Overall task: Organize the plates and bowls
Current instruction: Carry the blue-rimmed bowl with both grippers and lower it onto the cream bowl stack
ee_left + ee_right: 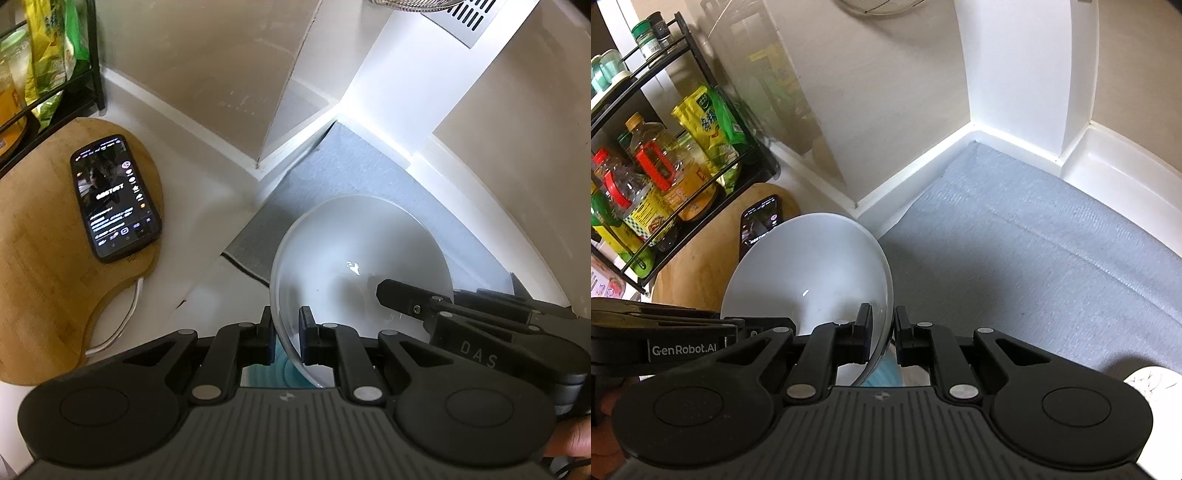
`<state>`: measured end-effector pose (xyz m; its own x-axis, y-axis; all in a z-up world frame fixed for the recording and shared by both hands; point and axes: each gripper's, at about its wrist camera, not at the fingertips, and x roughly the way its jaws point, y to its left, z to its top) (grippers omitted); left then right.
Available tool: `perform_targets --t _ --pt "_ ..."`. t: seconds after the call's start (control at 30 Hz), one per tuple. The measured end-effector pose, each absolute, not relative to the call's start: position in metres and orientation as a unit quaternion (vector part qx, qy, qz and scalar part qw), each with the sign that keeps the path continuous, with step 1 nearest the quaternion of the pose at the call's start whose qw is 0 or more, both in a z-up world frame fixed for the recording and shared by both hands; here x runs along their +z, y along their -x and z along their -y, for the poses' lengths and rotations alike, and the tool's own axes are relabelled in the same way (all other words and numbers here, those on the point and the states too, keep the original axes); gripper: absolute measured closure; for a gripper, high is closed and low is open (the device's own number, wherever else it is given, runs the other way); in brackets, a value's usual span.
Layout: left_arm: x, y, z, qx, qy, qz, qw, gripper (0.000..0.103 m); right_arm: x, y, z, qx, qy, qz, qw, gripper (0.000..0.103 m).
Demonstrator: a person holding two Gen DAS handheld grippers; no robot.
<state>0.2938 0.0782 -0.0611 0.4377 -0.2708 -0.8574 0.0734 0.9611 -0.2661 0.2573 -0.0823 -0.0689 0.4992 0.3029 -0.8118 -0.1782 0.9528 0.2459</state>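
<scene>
The white bowl (354,258) sits in the lower middle of the left wrist view, tilted with its hollow facing the camera, held off the counter over a grey mat (351,177); the left gripper (286,332) is clamped on the bowl's near left rim, one finger inside and one outside; the right gripper (391,291) enters from the lower right of that frame with a finger inside the bowl. In the right wrist view the same bowl (809,266) lies left of centre, and the right gripper (882,328) is clamped on its right rim, while the left gripper's side (665,339) shows at the left edge with a printed label; a light blue patch shows below the rim in both views, but what it is I cannot tell.

Only the left wrist view shows the whole phone (115,197), screen lit, lying on a wooden board (40,258) at left, with a white cable (125,314) beside the board; the right wrist view shows only part of the phone (761,221) behind the bowl. Only the right wrist view shows the black rack (683,158) in full at upper left, holding oil bottles (653,162) and yellow-green packets (709,125), and the broad spread of the grey mat (1034,258) towards the white wall corner.
</scene>
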Motion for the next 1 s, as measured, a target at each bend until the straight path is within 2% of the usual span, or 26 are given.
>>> perform_targets --t 1.0 --pt "-0.079 -0.272 -0.091 -0.092 0.081 -0.547 0.828 0.090 -0.094 -0.241 0.071 0.152 -0.071 -0.527 0.833 0.089"
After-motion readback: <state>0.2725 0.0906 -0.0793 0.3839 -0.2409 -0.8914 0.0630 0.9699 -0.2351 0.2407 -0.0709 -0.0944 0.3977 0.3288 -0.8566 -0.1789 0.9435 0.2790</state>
